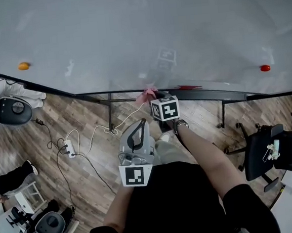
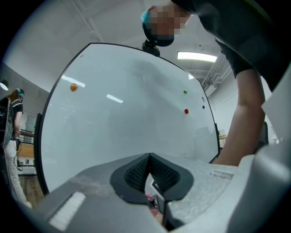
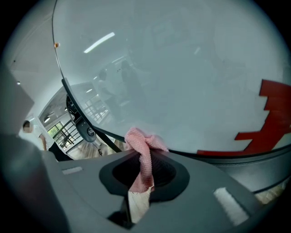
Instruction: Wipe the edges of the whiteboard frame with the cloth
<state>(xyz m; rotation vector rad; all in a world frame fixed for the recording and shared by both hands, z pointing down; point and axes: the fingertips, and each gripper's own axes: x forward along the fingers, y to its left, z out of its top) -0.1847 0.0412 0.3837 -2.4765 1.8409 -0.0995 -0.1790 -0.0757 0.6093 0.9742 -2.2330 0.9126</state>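
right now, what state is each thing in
right gripper, shut on the cloth
left gripper, shut, empty, away from the board
cloth, bunched, against the bottom edge of the frame
whiteboard, blank apart from small magnets

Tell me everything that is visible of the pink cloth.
The cloth is pink, with a fine waffle-like weave, soft and crumpled. The right tool is shut on its middle: a bunched knot sticks out past the tips, and a strip hangs back between the pads. The knot sits at the dark lower frame of the whiteboard, seemingly pressed against it. Nothing else touches it.
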